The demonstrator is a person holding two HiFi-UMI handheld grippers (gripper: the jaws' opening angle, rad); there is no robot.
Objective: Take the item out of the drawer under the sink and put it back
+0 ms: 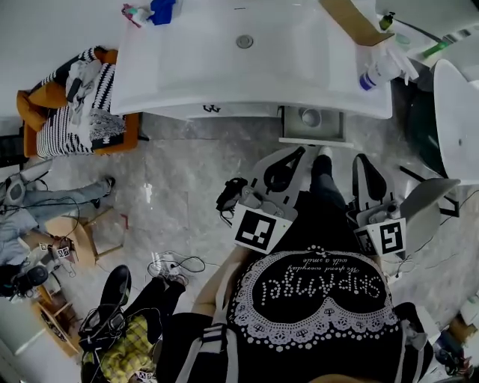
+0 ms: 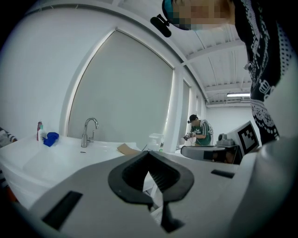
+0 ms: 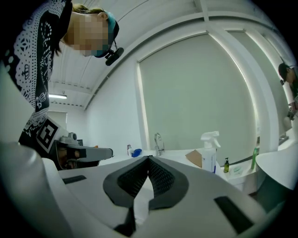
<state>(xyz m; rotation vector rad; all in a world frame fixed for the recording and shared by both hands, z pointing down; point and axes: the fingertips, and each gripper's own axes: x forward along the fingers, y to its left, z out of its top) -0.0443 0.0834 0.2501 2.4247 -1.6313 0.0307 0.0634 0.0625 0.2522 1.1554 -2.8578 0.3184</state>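
Under the near edge of the white sink desk (image 1: 187, 82), one small grey drawer (image 1: 331, 126) stands pulled open, and one round pale item (image 1: 310, 117) lies inside it, touched by neither gripper. Two grippers are held near the person's chest, side by side and apart. The left gripper (image 2: 149, 154) has its black pads pressed together at the tips with nothing between them, and the right gripper (image 3: 149, 159) is likewise pressed together and empty. Bare marble floor (image 1: 187, 194) lies open to the left of the drawer, while the person's dark leg and pale shoe (image 1: 323, 161) run between the two grippers toward the drawer front. On the desk are one chrome tap (image 2: 88, 131), one white spray bottle (image 1: 382, 71) at the near right corner, one brown cardboard piece (image 1: 348, 19) and one blue thing (image 1: 161, 10) at the far left. Left of the desk stands one orange chair (image 1: 129, 133) piled with striped cloth, and one seated person (image 1: 30, 213) is at the far left.
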